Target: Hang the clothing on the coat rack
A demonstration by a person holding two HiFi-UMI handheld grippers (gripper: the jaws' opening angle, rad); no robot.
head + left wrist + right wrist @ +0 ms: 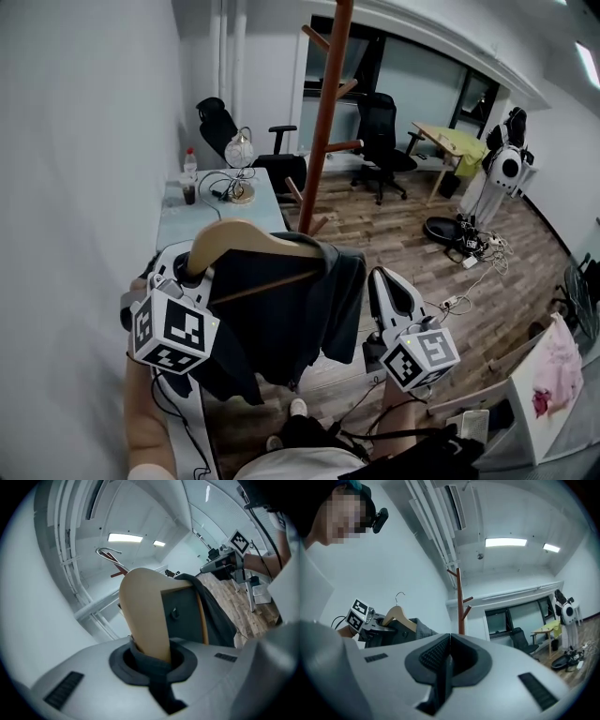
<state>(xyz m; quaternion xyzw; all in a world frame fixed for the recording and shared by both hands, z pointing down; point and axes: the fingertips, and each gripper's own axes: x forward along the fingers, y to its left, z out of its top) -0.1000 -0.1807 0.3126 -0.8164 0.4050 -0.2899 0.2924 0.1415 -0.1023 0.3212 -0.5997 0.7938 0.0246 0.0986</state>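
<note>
My left gripper is shut on the left end of a wooden hanger, which is lifted in front of me. A dark garment hangs from the hanger. In the left gripper view the jaws pinch the hanger's pale wood, with its metal hook pointing up and the dark garment draped to the right. The brown coat rack stands just beyond the hanger, and its pegs are bare. My right gripper is shut and empty, to the right of the garment. The right gripper view shows the shut jaws, the coat rack and the hanger.
A light table with a round lamp and a bottle stands against the left wall. Office chairs, a yellow-green table, floor cables and a white box with pink cloth lie beyond and right.
</note>
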